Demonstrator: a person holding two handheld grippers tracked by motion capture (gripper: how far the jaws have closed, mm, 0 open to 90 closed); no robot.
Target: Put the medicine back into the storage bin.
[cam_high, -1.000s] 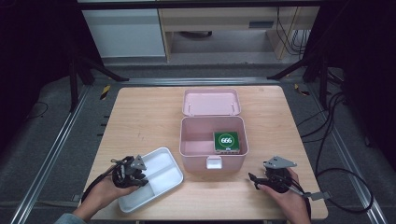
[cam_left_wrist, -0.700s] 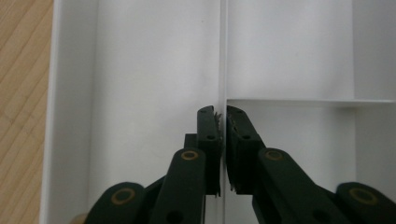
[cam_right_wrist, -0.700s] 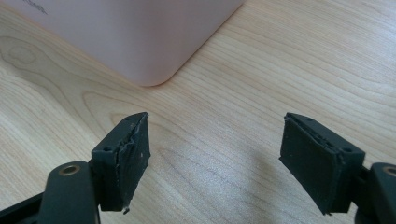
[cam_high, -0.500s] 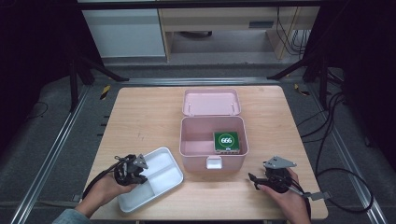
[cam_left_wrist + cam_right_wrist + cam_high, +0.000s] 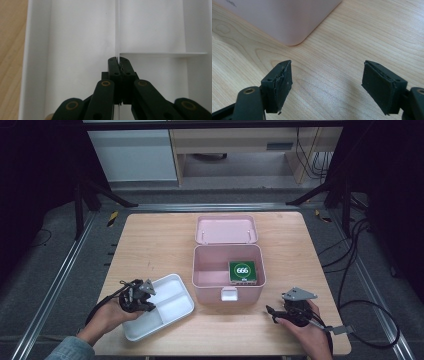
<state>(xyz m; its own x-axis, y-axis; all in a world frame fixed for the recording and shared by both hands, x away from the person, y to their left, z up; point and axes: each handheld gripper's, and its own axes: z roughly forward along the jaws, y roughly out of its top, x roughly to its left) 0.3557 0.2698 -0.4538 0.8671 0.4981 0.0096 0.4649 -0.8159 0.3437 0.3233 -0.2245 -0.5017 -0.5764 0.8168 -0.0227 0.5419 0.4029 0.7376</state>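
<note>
Left gripper (image 5: 145, 292) has just been closing: jaws that stood apart a second ago are now clamped together on the thin centre divider of the white tray (image 5: 172, 292), wall pinched between the pads. Left hand (image 5: 107, 317) barely shifted, right hand (image 5: 307, 332) didn't move, tray and box sit where they were. Left gripper view: black jaws meet on the divider (image 5: 117, 30) just where a cross wall branches off to the right, one long compartment to the left, two shorter ones to the right, strip of bare wood at the left edge. High view: tray lies at the near-left of the wooden table (image 5: 150, 245), angled, its far corner close to the pink box (image 5: 212, 287) but whether they touch, can't tell. Right gripper (image 5: 274, 312) rests at the near-right, jaws spread wide with nothing between them; right gripper view has both pads over bare tabletop, rounded pink box corner (image 5: 292, 37) just beyond. Box is mid-table, open, lid (image 5: 226, 229) laid back flat on the far side, latch tab on the near wall. Inside, a green packet (image 5: 242, 271) marked 666 sits against the right wall. Beyond the table: dark floor, metal rails, cables.
</note>
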